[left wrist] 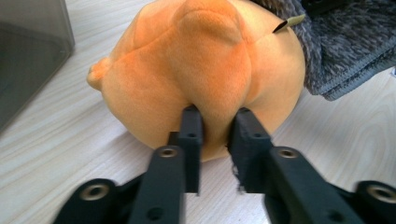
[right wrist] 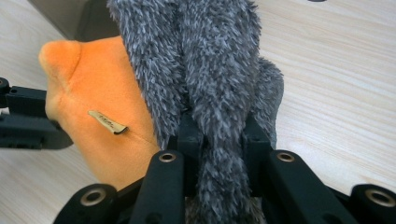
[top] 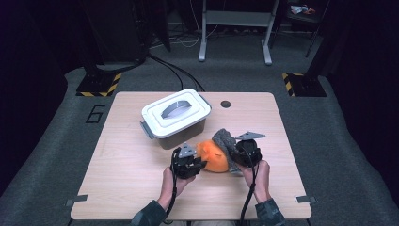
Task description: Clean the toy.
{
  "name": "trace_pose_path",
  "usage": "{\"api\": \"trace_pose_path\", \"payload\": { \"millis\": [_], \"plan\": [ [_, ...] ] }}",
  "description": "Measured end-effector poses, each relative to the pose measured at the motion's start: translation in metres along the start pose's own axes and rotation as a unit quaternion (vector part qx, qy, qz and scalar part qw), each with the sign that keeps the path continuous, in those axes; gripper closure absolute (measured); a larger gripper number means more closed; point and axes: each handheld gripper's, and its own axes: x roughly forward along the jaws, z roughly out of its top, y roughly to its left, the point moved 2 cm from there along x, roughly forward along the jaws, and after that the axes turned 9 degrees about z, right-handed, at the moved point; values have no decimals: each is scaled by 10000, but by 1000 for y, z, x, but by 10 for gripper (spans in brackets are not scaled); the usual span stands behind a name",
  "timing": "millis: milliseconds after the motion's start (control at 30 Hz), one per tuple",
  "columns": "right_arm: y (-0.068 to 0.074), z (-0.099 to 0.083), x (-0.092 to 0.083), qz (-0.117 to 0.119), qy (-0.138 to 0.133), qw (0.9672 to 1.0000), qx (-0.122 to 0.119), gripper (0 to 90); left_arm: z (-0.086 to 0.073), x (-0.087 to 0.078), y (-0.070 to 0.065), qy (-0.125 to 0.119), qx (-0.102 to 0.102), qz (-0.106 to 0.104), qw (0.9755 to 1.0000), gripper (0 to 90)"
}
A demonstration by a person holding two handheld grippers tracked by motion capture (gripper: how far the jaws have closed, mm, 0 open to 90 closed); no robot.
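- High view: orange plush toy (top: pixel 214 157) on the wooden table (top: pixel 131 188), between left gripper (top: pixel 188 162) and right gripper (top: pixel 245 153), touching both; lidded grey box (top: pixel 176 117) just behind.
- Left gripper view: jaws partly parted around a soft plush bulge, fabric between them, pinch loose; rounded body straight ahead.
- Right gripper view: jaws clamped on shaggy grey fur piece (right wrist: pixel 210 84), draped over the plush, long axis running away from the jaws.

Both forearms enter from the bottom edge of the high view, sleeves dark, hands wrapped around the gripper bodies. The left gripper (top: pixel 200 162) points toward the right one, its jaws a little parted with a fold of orange plush between them. The right gripper (top: pixel 234 153) angles inward, its jaws clamped on grey fleece, grey plate on top.
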Motion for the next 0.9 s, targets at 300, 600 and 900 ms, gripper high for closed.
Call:
{"api": "trace_pose_path", "payload": {
  "millis": [300,600,900],
  "plan": [
    [-3,2,1,-65,61,9999,56,748,-4,2,-4,58,475,322,9983,480],
    [-3,2,3,-47,52,10000,66,748,-6,12,-9,-8,932,613,9938,551],
    [-5,1,-4,-26,-121,9999,72,747,-5,11,-9,-30,813,509,9954,792]
  ]
}}
